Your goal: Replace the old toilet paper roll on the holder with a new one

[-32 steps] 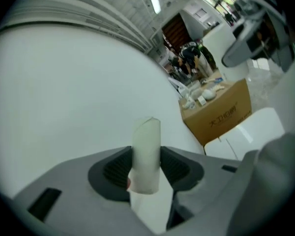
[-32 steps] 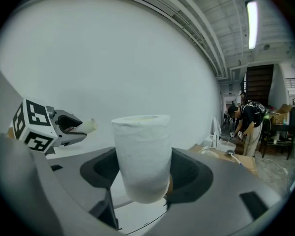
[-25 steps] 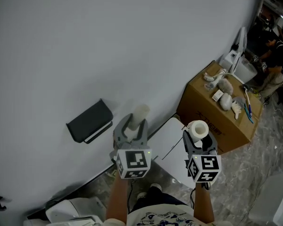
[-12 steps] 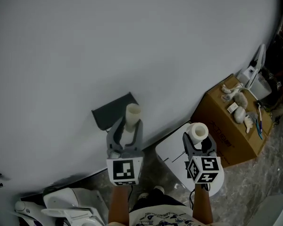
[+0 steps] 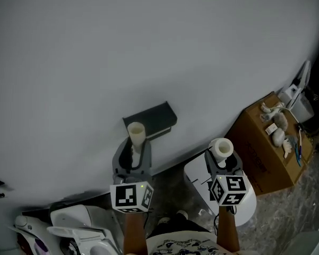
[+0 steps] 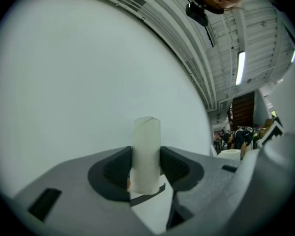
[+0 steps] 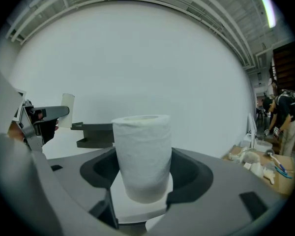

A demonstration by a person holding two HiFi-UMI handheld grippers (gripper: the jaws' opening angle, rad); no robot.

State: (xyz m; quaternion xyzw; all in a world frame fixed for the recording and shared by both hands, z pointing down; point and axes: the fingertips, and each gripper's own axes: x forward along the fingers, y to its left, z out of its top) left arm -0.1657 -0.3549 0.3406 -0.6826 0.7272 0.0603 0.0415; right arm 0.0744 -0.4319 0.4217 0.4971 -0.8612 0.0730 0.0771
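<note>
My left gripper (image 5: 132, 154) is shut on a thin, nearly used-up white roll (image 5: 135, 134) that stands upright between its jaws; in the left gripper view the same thin roll (image 6: 146, 154) fills the gap, with bare white wall behind it. My right gripper (image 5: 222, 161) is shut on a full new toilet paper roll (image 5: 221, 148), also upright, seen close in the right gripper view as a new roll (image 7: 141, 156). The dark grey holder (image 5: 151, 119) is fixed to the wall just above and right of the left gripper, with no roll visible on it. The holder (image 7: 96, 134) shows left of the new roll.
A brown cardboard box (image 5: 266, 153) with small objects on top stands by the wall at the right. A white rounded lid (image 5: 245, 205) lies under my right gripper. White appliances (image 5: 74, 231) sit on the floor at lower left. People (image 7: 281, 114) stand far right.
My left gripper carried the thin roll leftward past the holder, which now lies to its right, and rolled a little. My right gripper shifted left too, still shut on the new roll.
</note>
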